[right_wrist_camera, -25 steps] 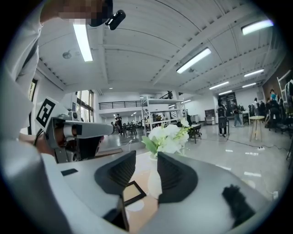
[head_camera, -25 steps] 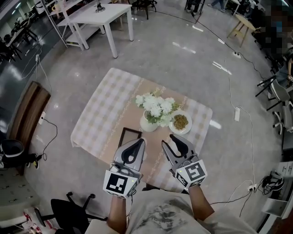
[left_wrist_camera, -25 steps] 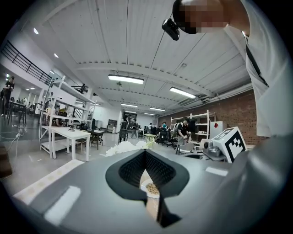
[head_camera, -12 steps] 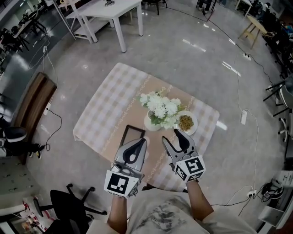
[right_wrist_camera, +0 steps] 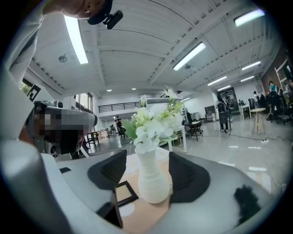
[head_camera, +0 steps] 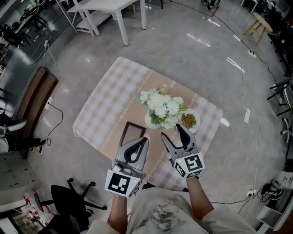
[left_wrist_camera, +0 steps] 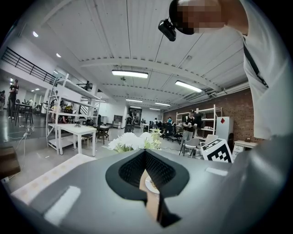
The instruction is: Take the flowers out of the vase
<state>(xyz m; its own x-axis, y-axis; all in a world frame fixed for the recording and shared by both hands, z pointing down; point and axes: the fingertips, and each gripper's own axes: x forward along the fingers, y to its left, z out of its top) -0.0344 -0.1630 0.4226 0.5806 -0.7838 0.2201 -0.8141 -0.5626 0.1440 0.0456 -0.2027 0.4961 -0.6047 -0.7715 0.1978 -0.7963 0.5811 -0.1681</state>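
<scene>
The right claw [head_camera: 171, 132] is spread, its jaws have just been opening, and in the right gripper view the white vase [right_wrist_camera: 153, 183] shows in the gap between them, with neither pad touching it. In the head view this claw sits at the lower centre, its tips just short of the vase and of a plate [head_camera: 188, 120] of yellowish bits. The left claw [head_camera: 144, 140] is beside it on the left, with its jaws pressed together at the tips and nothing between them. Its nose lies near a dark frame [head_camera: 132, 130] that rests flat on the surface [head_camera: 100, 114]. The white flowers [head_camera: 164, 107] stand upright in the vase near the middle of the frame, on the tan strip that runs across the checked cloth. The plate is just to the right of the vase. A white table [head_camera: 110, 4] stands on the grey floor at the upper left, well apart from the covered surface
</scene>
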